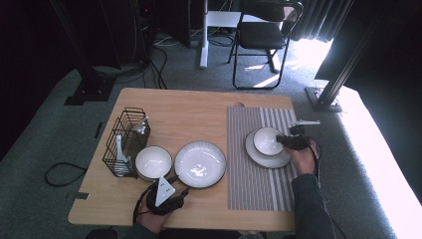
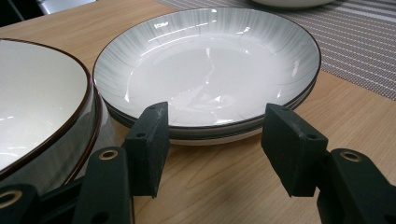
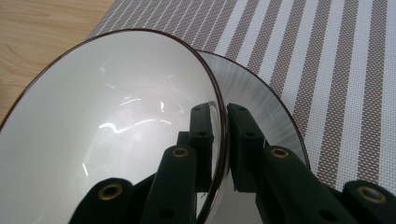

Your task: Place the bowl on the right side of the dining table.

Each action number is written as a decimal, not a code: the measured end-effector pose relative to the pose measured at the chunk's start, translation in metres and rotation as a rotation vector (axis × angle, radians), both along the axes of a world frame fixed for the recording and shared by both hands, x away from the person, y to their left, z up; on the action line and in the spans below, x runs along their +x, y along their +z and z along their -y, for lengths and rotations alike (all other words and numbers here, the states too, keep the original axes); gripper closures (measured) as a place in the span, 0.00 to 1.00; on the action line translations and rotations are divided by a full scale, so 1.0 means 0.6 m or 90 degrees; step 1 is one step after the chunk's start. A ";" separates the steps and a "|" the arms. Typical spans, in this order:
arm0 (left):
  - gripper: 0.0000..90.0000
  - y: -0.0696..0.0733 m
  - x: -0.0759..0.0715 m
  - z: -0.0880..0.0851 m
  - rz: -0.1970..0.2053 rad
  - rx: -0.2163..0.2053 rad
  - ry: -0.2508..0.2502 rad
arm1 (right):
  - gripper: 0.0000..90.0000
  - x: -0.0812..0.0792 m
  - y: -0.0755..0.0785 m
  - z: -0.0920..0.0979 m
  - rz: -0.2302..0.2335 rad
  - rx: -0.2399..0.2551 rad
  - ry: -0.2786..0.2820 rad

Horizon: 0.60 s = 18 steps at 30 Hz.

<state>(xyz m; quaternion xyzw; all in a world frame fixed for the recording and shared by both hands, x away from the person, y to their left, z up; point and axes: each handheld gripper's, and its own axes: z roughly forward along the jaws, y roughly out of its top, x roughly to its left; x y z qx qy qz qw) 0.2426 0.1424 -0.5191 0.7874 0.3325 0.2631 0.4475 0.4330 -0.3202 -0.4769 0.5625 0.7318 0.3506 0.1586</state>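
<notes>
Right gripper (image 3: 223, 140) is pinching the rim of the white bowl (image 3: 116, 126), sitting on a plate (image 1: 266, 155) on the striped mat (image 1: 249, 184). Left gripper (image 2: 215, 144) is waiting open by the big plate (image 2: 205, 65).

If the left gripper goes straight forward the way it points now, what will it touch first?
Most likely the near rim of the wide plate: the left gripper, jaws open, points right at it. The bowl stands off to one side. Depth is hard to judge, so the gap is uncertain.

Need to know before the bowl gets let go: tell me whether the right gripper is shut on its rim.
Shut. In the right gripper view, the right gripper has one jaw inside and one outside the bowl rim, pinching it above the plate.
</notes>
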 end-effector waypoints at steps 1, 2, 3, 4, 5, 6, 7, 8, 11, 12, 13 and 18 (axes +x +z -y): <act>0.48 0.000 0.000 0.000 0.000 0.002 0.000 | 0.90 0.000 -0.001 0.001 -0.002 0.005 -0.003; 0.48 0.000 0.000 0.000 0.000 0.001 0.000 | 0.90 0.000 -0.002 0.002 -0.001 0.006 -0.003; 0.48 0.000 0.000 0.000 0.000 0.001 0.000 | 0.90 -0.001 -0.003 0.003 -0.001 0.007 -0.005; 0.48 0.000 0.000 0.000 0.001 0.000 0.000 | 0.90 -0.001 -0.004 0.005 0.000 0.007 -0.007; 0.48 0.000 0.000 0.000 0.000 0.000 0.000 | 0.90 -0.001 -0.005 0.006 -0.003 0.009 -0.010; 0.48 0.000 0.000 0.000 0.000 0.000 0.000 | 0.90 -0.001 -0.006 0.007 -0.003 0.010 -0.009; 0.48 0.000 0.000 0.000 0.000 0.001 0.000 | 0.90 -0.002 -0.007 0.008 -0.004 0.012 -0.011; 0.48 0.000 0.000 0.000 0.000 0.001 0.000 | 0.90 -0.002 -0.007 0.009 -0.004 0.011 -0.012; 0.48 0.000 0.000 0.000 0.000 0.000 0.000 | 0.90 -0.003 -0.008 0.010 -0.009 0.013 -0.014; 0.48 0.000 0.000 0.000 0.000 0.001 0.000 | 0.90 -0.004 -0.009 0.011 -0.008 0.011 -0.014; 0.48 0.000 0.000 0.000 0.000 0.001 0.000 | 0.90 -0.005 -0.009 0.012 -0.009 0.014 -0.014; 0.48 0.000 0.000 0.000 0.000 0.001 0.000 | 0.90 -0.007 -0.010 0.017 -0.012 0.022 -0.016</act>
